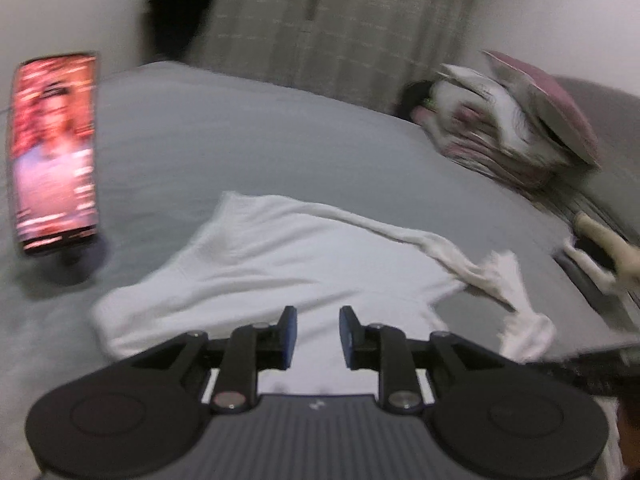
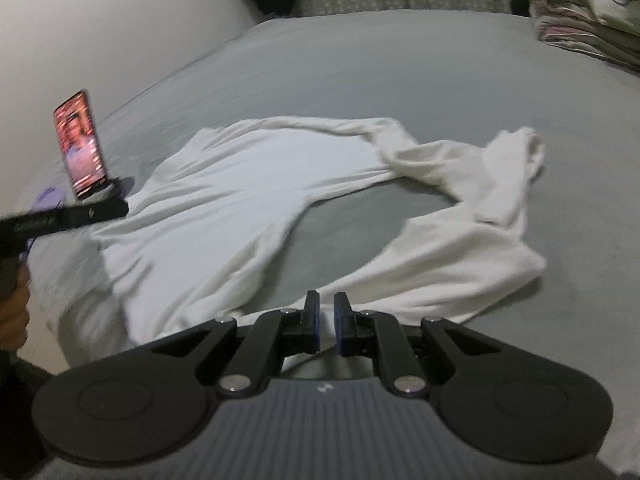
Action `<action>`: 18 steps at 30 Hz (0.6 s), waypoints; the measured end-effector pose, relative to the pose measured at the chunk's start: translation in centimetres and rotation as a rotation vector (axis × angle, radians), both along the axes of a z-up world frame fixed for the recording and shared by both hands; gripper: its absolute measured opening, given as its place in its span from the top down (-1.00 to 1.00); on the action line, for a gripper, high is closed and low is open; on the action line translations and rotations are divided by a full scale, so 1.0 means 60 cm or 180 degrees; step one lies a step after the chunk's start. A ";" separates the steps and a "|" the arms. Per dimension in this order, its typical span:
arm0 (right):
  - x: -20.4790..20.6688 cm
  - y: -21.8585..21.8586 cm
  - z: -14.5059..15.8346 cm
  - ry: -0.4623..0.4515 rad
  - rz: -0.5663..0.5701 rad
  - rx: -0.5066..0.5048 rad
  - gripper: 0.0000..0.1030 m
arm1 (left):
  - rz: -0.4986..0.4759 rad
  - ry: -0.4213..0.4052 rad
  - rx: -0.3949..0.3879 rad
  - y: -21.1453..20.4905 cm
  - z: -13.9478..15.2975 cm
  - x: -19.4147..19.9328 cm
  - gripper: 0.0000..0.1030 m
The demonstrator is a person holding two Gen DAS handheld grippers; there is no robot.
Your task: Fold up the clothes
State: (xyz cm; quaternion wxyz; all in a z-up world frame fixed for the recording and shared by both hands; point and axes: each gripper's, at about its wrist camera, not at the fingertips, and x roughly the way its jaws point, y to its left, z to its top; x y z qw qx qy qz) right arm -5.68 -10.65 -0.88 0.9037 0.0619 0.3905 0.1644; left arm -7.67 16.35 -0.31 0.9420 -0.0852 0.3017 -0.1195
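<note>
A white long-sleeved garment (image 1: 280, 256) lies partly spread on a grey bed (image 1: 240, 128). In the right wrist view the white garment (image 2: 224, 200) has its body at the left and a sleeve (image 2: 472, 220) curling round to the right. My left gripper (image 1: 318, 316) is open and empty, just above the garment's near edge. My right gripper (image 2: 326, 300) is nearly closed, with white cloth of the near hem between its pads. The left gripper's dark finger (image 2: 80, 214) shows at the garment's left side.
A lit phone (image 1: 54, 152) stands on a stand at the bed's left, also in the right wrist view (image 2: 80, 144). A pile of folded patterned bedding (image 1: 512, 120) sits at the far right. A curtain (image 1: 340, 20) hangs behind the bed.
</note>
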 end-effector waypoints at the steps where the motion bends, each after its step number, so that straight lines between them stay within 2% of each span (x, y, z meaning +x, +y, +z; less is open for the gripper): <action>1: 0.003 -0.010 0.000 -0.0013 -0.0049 0.0030 0.74 | -0.0095 -0.0009 0.0017 -0.014 -0.001 0.002 0.49; 4: 0.012 -0.045 -0.001 -0.0050 -0.0226 0.0126 0.65 | -0.0392 0.0013 0.0011 -0.056 -0.007 0.007 0.39; 5: 0.015 -0.056 -0.001 -0.0057 -0.0300 0.0143 0.53 | -0.0501 0.0014 0.0021 -0.071 -0.010 0.009 0.34; 6: 0.017 -0.066 0.000 -0.0074 -0.0367 0.0152 0.33 | -0.0614 0.0013 0.0038 -0.086 -0.013 0.010 0.33; 8: 0.023 -0.083 0.003 -0.0120 -0.0474 0.0157 0.10 | -0.0781 0.0019 0.0128 -0.112 -0.021 0.009 0.27; 12: 0.034 -0.103 0.004 -0.0104 -0.0614 0.0040 0.09 | -0.0958 0.0124 0.0348 -0.153 -0.037 0.012 0.27; 18: 0.044 -0.124 -0.022 0.0108 -0.0803 -0.0017 0.09 | -0.1083 0.0295 0.0578 -0.186 -0.046 0.012 0.28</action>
